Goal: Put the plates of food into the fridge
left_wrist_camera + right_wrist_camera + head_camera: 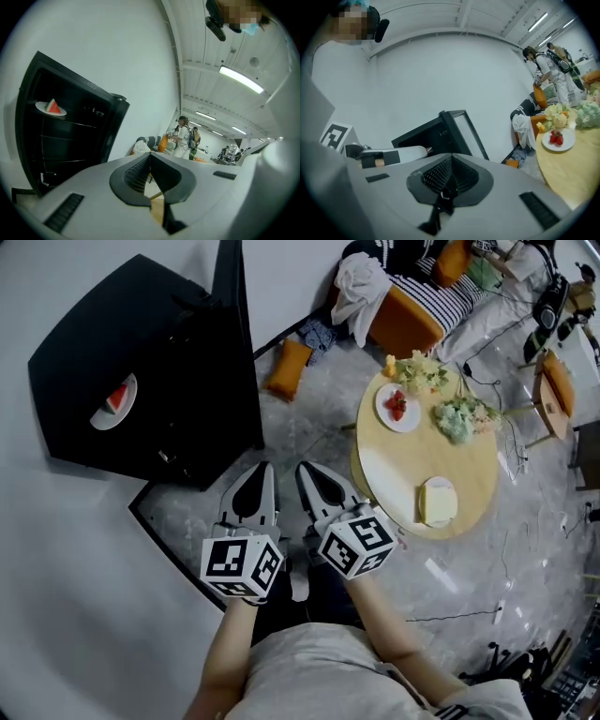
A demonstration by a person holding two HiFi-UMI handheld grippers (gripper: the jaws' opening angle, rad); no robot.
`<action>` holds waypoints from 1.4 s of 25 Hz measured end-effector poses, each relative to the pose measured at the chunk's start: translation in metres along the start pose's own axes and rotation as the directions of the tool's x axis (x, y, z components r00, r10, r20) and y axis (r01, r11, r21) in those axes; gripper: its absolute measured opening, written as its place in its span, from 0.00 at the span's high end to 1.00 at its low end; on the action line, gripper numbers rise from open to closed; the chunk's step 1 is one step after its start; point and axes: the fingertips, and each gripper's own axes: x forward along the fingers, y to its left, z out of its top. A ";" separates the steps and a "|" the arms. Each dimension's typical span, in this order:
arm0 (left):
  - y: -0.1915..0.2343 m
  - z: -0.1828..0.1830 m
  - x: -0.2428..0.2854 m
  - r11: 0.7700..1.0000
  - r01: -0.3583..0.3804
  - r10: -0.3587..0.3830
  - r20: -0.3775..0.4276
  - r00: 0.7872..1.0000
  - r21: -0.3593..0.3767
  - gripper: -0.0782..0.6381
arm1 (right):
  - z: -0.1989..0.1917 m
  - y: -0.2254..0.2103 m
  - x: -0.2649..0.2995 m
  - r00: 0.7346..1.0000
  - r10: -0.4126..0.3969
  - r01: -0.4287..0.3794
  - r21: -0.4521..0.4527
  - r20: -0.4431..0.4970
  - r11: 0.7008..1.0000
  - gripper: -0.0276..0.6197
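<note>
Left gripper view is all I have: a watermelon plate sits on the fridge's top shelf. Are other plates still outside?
Observer: Yes. The head view shows two on the round table: a plate of red fruit and a plate with a pale square piece.
Operator: Is the right gripper carrying one?
Observer: No. The right gripper is shut with nothing in it.
Operator: Where is that table?
Observer: To the right of the fridge, ahead of the person.

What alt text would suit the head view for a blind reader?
A person holds the left gripper and right gripper, both shut and empty, between an open black fridge holding a watermelon plate and a round table with two food plates.
</note>
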 end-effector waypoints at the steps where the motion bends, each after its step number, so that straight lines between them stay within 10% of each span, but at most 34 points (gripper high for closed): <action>1: -0.014 -0.005 0.006 1.000 0.019 -0.019 -0.014 1.000 0.005 0.88 | 0.004 -0.012 -0.012 1.000 -0.021 0.021 0.009 0.011 1.000 0.94; 18: -0.231 -0.113 0.105 0.975 0.221 -0.217 -0.214 0.953 -0.005 0.88 | 0.043 -0.221 -0.233 0.927 -0.354 0.327 0.195 0.126 0.925 0.94; 35: -0.301 -0.204 0.182 0.901 0.432 -0.343 -0.544 0.766 0.040 0.88 | -0.038 -0.313 -0.348 0.781 -0.624 0.541 0.476 0.021 0.693 0.94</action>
